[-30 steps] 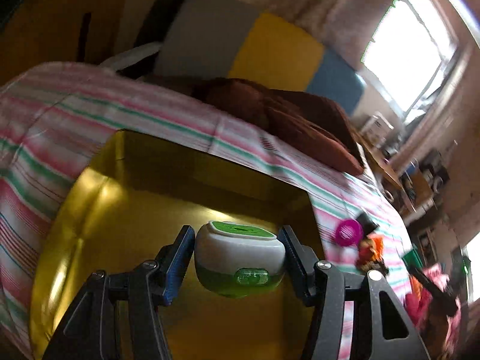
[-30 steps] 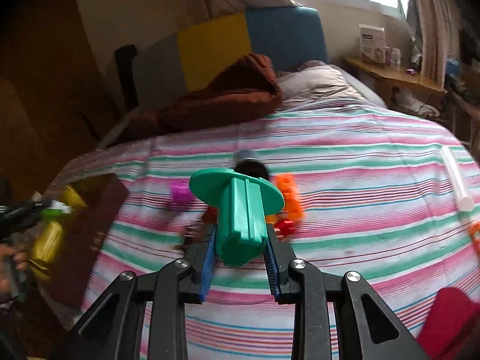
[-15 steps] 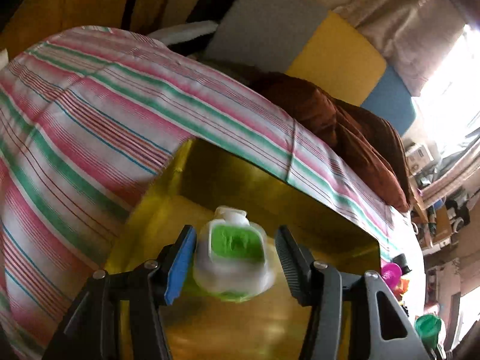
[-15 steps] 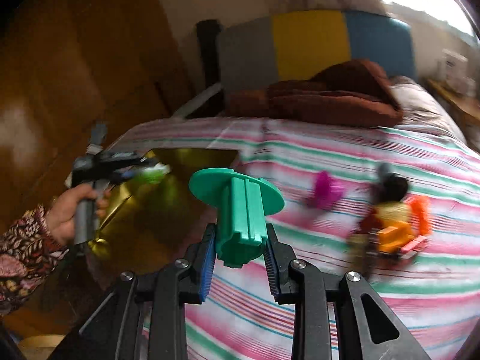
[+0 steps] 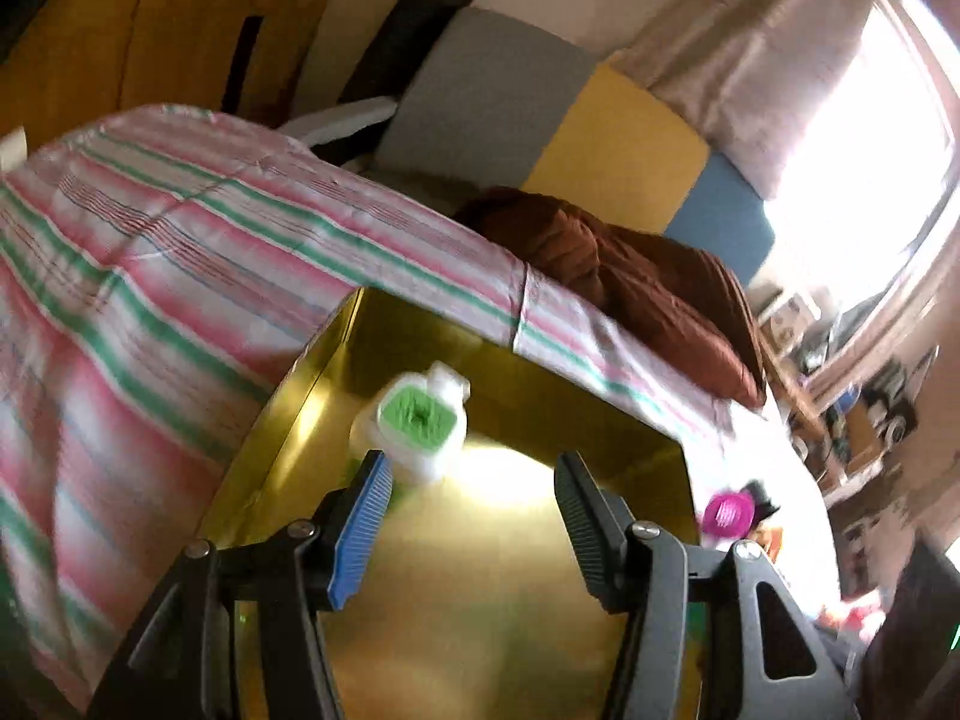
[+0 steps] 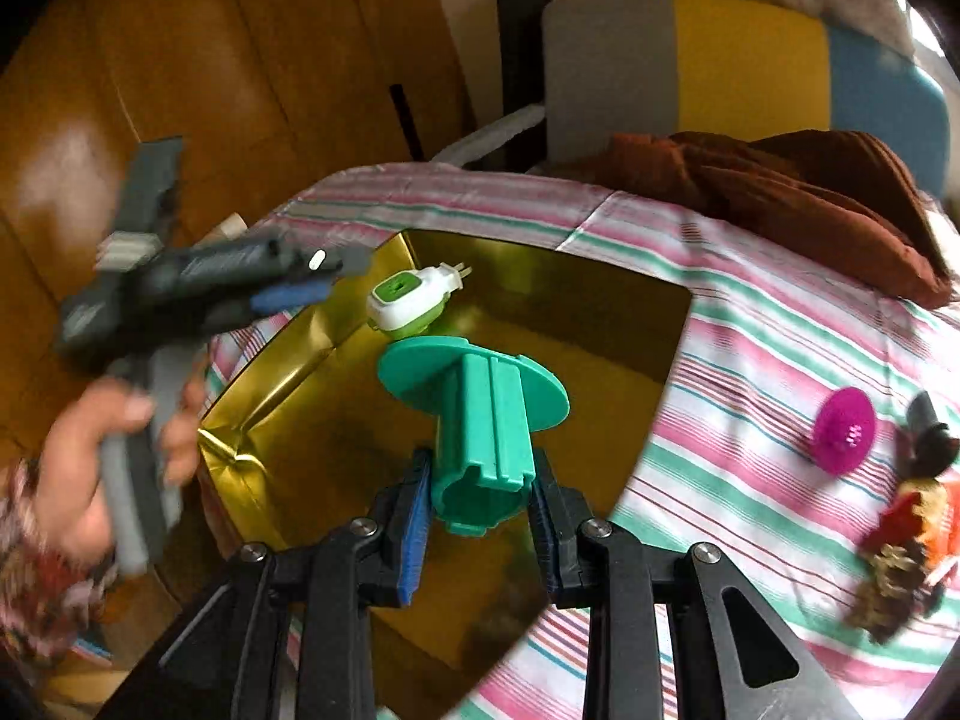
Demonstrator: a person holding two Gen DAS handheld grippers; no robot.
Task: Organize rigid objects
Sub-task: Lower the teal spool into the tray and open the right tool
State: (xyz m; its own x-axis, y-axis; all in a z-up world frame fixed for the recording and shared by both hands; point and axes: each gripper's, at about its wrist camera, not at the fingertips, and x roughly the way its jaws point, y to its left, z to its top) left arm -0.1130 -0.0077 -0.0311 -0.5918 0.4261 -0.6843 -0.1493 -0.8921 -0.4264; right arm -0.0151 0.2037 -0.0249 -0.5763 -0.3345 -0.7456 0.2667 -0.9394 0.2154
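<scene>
Your right gripper (image 6: 480, 504) clamps a green flanged spool (image 6: 480, 420) over the gold tray (image 6: 606, 300); the white-green plug-in device (image 6: 408, 300) lies at its far left.

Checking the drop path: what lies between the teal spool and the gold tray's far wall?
The white-green plug-in, lying in the gold tray just beyond the teal spool, shown in the right wrist view.

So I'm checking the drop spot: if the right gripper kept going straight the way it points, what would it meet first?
Most likely the bare gold floor of the gold box. The right gripper holds the green spool over it; the white-and-green plug-in lies farther back, though depth is unclear.
</scene>
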